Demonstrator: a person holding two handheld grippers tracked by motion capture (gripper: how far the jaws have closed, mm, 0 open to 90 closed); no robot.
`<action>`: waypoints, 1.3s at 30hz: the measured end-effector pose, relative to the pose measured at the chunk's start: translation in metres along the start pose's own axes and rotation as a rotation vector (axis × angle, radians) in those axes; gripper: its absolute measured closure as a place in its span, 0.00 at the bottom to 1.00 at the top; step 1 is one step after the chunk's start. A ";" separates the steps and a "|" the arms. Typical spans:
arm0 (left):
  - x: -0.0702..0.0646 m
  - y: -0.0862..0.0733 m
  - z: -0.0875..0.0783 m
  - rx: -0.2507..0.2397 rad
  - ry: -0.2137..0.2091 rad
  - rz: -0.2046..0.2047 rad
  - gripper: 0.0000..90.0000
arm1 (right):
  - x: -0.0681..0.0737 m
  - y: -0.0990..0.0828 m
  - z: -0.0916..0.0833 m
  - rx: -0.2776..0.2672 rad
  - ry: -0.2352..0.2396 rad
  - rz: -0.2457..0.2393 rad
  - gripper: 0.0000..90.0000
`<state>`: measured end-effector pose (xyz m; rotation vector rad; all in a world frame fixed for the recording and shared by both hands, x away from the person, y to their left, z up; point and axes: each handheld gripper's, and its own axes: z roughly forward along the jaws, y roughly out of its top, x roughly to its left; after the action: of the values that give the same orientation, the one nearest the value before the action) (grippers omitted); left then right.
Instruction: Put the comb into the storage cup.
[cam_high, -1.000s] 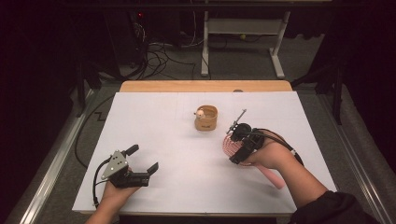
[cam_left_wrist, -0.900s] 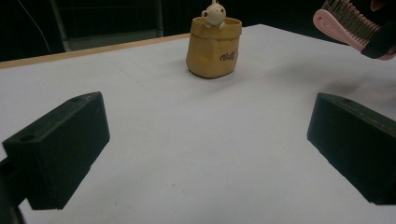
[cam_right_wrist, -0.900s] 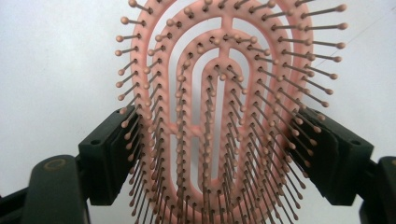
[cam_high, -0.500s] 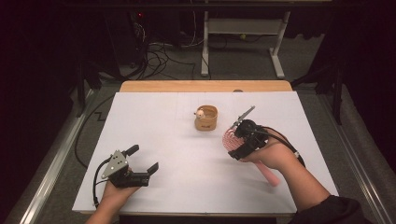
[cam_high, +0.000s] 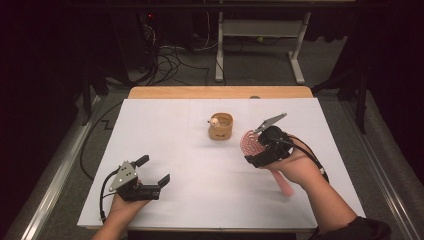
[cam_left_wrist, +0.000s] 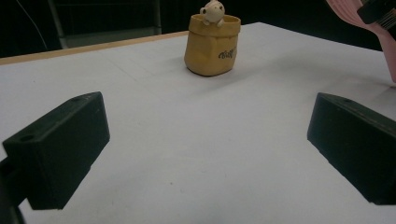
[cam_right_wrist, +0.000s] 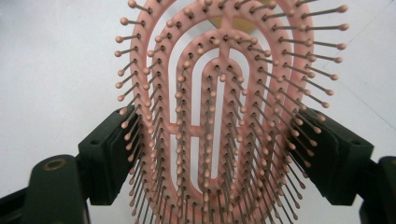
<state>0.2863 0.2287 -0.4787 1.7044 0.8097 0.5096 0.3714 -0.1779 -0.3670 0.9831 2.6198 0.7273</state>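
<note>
The only writing stands on the side of the yellow pot (cam_left_wrist: 212, 45): a short dark word in slanted script, seen in the left gripper view. Its letters are too blurred to read. In the high view the same pot (cam_high: 220, 129) bears a small dark mark on its front, too small to make out.

Dark room; grey floor (cam_high: 190, 80), tangled cables (cam_high: 167, 62), white desk frame (cam_high: 260, 30) behind.

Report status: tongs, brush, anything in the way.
Right tongs shut on pink brush, head held off the table. Left tongs open, empty, low over table. Tan pot beyond brush, apart from it; nothing between.
</note>
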 end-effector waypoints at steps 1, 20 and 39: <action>0.000 0.000 0.000 0.000 0.000 0.000 0.00 | 0.000 0.000 0.000 0.000 0.000 0.000 0.23; 0.000 0.000 0.000 0.005 -0.010 0.008 0.00 | 0.001 -0.013 -0.011 -0.180 -0.029 0.039 0.23; 0.000 0.000 0.000 0.004 -0.010 0.006 0.00 | 0.001 -0.023 -0.017 -0.338 -0.065 0.085 0.23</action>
<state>0.2863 0.2284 -0.4789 1.7120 0.7995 0.5037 0.3516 -0.1990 -0.3649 0.9995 2.3079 1.0949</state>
